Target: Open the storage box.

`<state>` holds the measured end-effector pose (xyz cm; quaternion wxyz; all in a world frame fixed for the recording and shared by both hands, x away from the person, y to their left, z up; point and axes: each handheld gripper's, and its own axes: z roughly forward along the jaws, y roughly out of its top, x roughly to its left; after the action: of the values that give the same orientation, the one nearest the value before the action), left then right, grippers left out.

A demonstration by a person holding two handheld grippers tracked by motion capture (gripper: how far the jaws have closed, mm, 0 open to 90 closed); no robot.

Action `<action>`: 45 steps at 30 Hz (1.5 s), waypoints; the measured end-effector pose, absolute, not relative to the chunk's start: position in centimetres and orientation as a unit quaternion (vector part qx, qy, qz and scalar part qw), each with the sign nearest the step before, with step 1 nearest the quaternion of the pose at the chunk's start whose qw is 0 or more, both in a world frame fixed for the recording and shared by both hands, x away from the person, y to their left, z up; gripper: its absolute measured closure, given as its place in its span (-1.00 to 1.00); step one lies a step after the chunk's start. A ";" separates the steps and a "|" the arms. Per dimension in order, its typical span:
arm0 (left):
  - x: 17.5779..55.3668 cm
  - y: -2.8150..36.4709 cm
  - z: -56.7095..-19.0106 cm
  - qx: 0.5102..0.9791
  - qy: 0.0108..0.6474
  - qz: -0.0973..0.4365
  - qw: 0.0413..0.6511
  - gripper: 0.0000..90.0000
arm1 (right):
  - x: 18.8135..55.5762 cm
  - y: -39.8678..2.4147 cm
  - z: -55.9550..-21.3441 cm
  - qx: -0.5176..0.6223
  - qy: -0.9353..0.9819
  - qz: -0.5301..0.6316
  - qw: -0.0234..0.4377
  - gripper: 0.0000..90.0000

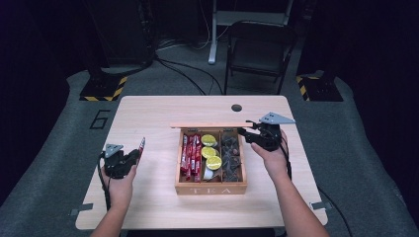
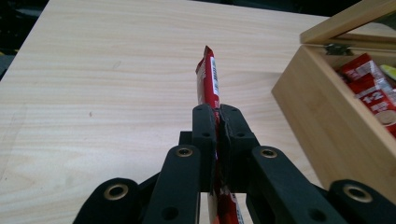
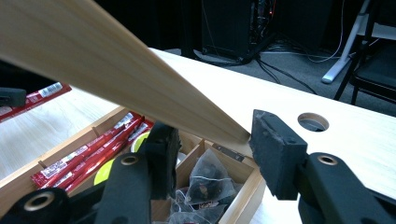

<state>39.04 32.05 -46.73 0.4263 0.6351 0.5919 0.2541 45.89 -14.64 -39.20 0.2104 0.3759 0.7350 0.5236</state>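
Observation:
A wooden tea box point(image 1: 211, 189) stands mid-table with its lid point(image 1: 207, 126) raised. Inside lie red stick packets point(image 1: 191, 155), yellow round packs point(image 1: 211, 150) and dark tea bags point(image 1: 230, 155). My right gripper point(image 1: 245, 133) is at the lid's right end, shut on the lid edge point(image 3: 93, 51), above the tea bags point(image 3: 205, 177). Left of the box, my left gripper point(image 1: 136, 154) hovers over bare table, shut on one red stick packet point(image 2: 208, 77) that pokes forward out of the jaws. That packet point(image 1: 142, 144) points away from the person.
The light wooden table point(image 1: 148, 113) has a round cable hole point(image 1: 236, 107) behind the box. A dark folding chair point(image 1: 259, 49) and stand bases sit on the floor beyond the far edge. Bare tabletop lies left of the box.

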 end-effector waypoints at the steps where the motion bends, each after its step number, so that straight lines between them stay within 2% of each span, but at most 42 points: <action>1: 39.1 32.2 -47.1 0.637 0.593 0.257 0.419 0.89 | 45.9 -14.6 -39.2 0.376 0.735 0.524 0.210 0.16; 15: 39.9 33.1 -49.9 0.635 0.612 0.255 0.397 0.89 | 45.9 -14.6 -39.2 0.375 0.735 0.523 0.211 0.16; 28: 40.6 31.8 -51.4 0.674 0.597 0.257 0.351 0.87 | 45.9 -14.6 -39.2 0.375 0.736 0.523 0.212 0.16; 35: 40.6 31.7 -51.6 0.673 0.599 0.253 0.352 0.85 | 45.9 -14.6 -39.2 0.375 0.736 0.523 0.212 0.16; 39: 40.6 31.7 -51.7 0.671 0.599 0.254 0.356 0.82 | 45.8 -14.6 -39.2 0.375 0.736 0.523 0.212 0.16; 45: 40.5 31.5 -51.6 0.662 0.605 0.251 0.365 0.66 | 45.8 -14.6 -39.2 0.375 0.736 0.523 0.212 0.16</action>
<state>40.54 31.47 -51.62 0.3655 0.6616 0.6049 0.2506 45.85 -14.65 -39.24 0.2116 0.3746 0.7359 0.5228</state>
